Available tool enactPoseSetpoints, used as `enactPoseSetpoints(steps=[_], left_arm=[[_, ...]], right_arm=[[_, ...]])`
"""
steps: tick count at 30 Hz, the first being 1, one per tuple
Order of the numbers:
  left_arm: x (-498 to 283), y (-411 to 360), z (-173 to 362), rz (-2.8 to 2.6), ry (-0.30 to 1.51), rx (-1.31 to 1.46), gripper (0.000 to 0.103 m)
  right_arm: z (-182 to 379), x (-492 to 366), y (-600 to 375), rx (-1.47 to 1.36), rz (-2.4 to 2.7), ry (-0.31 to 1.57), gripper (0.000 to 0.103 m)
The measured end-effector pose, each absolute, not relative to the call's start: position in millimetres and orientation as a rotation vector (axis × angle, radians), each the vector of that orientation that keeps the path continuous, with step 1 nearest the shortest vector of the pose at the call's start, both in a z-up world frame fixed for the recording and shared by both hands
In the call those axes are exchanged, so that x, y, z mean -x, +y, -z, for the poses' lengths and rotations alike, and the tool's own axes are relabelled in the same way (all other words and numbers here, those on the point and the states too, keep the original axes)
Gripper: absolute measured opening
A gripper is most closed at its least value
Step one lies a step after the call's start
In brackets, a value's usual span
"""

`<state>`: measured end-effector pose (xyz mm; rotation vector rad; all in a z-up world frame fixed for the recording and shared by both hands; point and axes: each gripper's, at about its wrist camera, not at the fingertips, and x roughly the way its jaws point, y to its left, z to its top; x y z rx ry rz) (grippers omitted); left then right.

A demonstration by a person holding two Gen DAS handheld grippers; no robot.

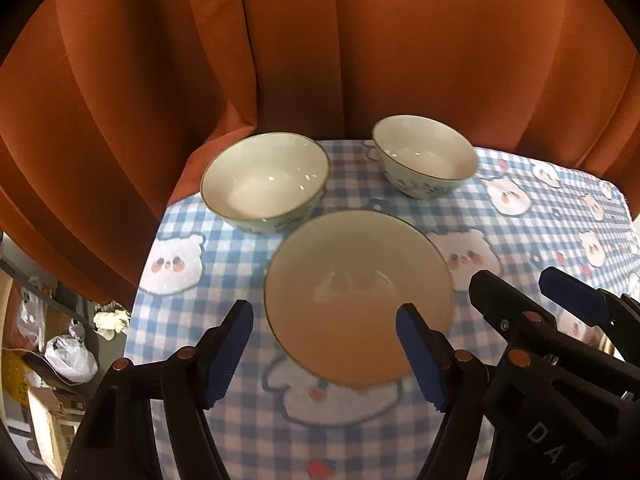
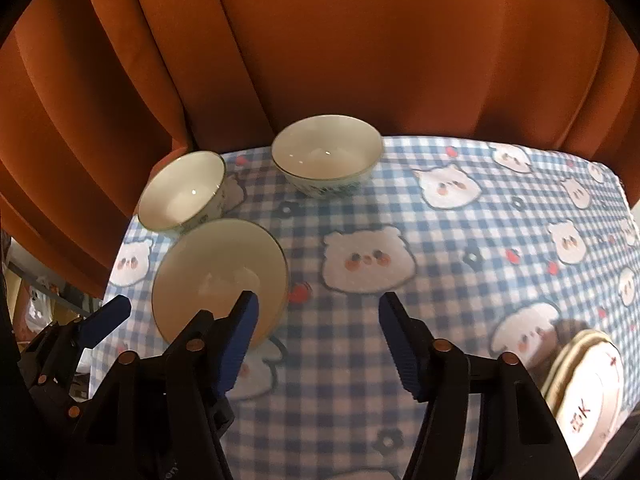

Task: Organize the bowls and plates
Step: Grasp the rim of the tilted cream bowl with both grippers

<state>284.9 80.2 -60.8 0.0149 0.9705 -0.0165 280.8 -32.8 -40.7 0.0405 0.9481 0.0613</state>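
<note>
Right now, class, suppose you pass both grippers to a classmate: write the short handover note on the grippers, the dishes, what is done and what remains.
Left gripper: open, holding nothing, over the near edge of the nearest bowl.
Right gripper: open, empty, over bare tablecloth beside that bowl.
Bowls: three, all upright and separate; the far-left bowl and far-right bowl stand by the curtain.
Plates: a stack of plates at the table's near right edge.
Done: plates appear stacked.
Left: no bowl nested yet; likely gather the three bowls into one stack.
</note>
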Motion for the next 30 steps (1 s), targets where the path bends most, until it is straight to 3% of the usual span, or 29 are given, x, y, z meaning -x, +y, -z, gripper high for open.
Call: enactPoseSetpoints(steps=[11, 16, 21, 30], left_arm=[[-320, 91, 92, -0.017, 1.024, -0.017, 0.067], [-329, 94, 102, -0.026, 1.056, -0.005, 0.047], [-333, 95, 105, -0.045, 1.054, -0.008, 0.041], [-331, 94, 104, -0.041, 1.071, -0.005, 0.038]], right_arm=[[74, -326, -10, -0.042, -0.090, 1.002, 0.044], [84, -339, -6, -0.041, -0.098, 1.036, 0.030], [91, -347, -5, -0.045, -0.112, 1.053, 0.019], [91, -346, -4, -0.039, -0.113, 1.062, 0.019]])
